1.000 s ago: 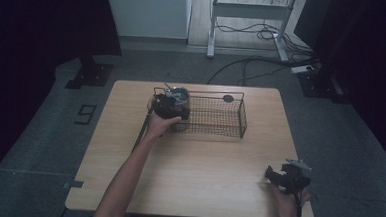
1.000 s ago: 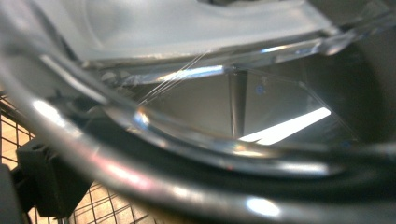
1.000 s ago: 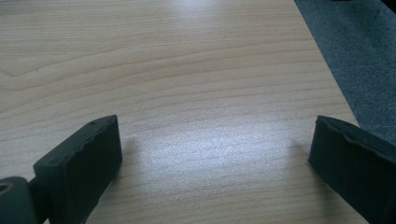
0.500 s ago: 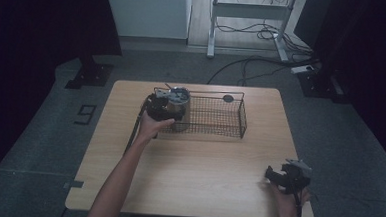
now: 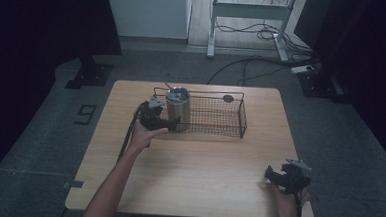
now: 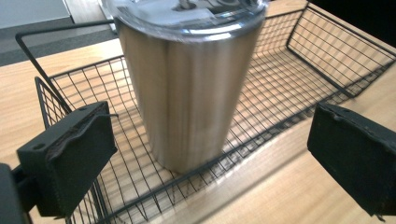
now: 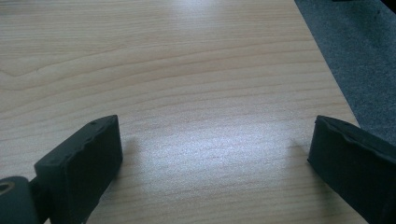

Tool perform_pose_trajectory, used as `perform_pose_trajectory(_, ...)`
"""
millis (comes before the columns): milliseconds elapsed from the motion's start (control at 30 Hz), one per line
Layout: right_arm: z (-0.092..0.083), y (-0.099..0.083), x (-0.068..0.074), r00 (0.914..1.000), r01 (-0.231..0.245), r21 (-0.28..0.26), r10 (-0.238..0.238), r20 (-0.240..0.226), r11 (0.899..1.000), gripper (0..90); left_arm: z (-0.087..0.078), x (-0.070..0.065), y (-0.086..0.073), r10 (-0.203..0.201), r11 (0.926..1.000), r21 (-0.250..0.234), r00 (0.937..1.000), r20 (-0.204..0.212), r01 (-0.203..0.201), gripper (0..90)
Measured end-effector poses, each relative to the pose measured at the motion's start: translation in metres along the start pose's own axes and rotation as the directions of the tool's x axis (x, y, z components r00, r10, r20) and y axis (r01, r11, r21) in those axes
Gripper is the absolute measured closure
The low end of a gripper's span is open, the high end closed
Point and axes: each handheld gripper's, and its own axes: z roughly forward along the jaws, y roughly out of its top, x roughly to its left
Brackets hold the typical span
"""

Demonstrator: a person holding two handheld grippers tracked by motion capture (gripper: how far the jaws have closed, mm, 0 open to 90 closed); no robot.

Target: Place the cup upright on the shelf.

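While my left gripper (image 5: pixel 172 122) sits at the basket's left end, its jaws stand wide, one on either side of the steel tumbler (image 6: pixel 189 88) and clear of it. Tumbler upright inside the wire basket (image 5: pixel 215 120), left end, lid on. Judgement: smooth metal wall, stiff, probably slippery; tapers toward the base, so a squeeze low down could slide. Weight unknown, contents hidden under the lid. Best hold looks like mid-body, pads (image 6: pixel 70 158) square to the wall, below the lid rim. Basket wire stands between the near jaw and the cup's foot, so come in above it. Far right: my right gripper (image 5: pixel 277 175) rests at the table (image 7: pixel 196 70) corner, jaws wide, holding nothing.
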Motion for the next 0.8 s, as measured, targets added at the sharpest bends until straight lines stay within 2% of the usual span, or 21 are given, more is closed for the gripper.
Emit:
perform_pose_trajectory(400, 0.0, 0.0, 0.0, 1.0, -0.002, 0.001, 0.002, 0.0, 1.0, 2.7, -0.031, -0.018, -0.025, -0.019, 0.9992, -0.034, 0.999, 0.039, 0.02, 7.3)
perform_pose_trajectory(600, 0.0, 0.0, 0.0, 1.0, -0.002, 0.001, 0.002, 0.001, 1.0, 2.7, -0.043, -0.021, -0.048, -0.045, 0.9981, -0.039, 0.9971, 0.061, 0.047, 7.7)
perform_pose_trajectory(800, 0.0, 0.0, 0.0, 1.0, -0.002, 0.001, 0.002, 0.0, 1.0, 2.7, -0.053, -0.023, -0.071, -0.049, 0.9985, -0.024, 0.9979, 0.044, 0.05, 8.1)
